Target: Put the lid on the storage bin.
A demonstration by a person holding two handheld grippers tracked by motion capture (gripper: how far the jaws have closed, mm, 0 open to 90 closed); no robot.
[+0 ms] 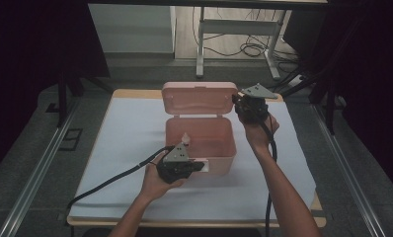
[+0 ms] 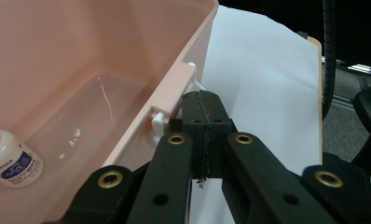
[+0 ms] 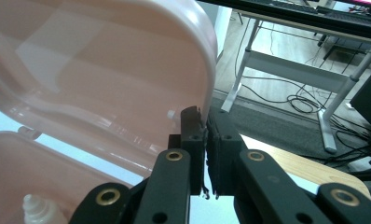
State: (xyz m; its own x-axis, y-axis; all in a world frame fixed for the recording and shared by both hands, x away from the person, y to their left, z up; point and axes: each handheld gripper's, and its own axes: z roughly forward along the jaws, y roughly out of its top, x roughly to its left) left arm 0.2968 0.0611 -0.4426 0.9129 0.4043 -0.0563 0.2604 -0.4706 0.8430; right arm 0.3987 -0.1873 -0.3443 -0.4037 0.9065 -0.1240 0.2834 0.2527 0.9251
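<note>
Left gripper (image 1: 197,165): jaws fully closed, pads pressed flat together with nothing visible between them. In the left gripper view the closed tips (image 2: 205,112) sit at the box's front latch tab (image 2: 162,116), just outside the front wall; whether they touch the tab cannot be told. The gripper rests low at the near front corner of the pink plastic box (image 1: 224,143).

Right gripper (image 1: 238,101): jaws closed on the right edge of the raised lid (image 1: 199,98). In the right gripper view the lid's rim (image 3: 207,70) runs down into the narrow slit between the two pads, and the tips (image 3: 206,123) meet there.

Box: stands open near the middle of the white sheet (image 1: 135,128) covering the wooden table (image 1: 293,170), the lid hinged at the far side and standing nearly upright.

Contents: one small white dropper bottle (image 1: 185,139) with a blue label stands upright inside the box, near its left wall.
</note>
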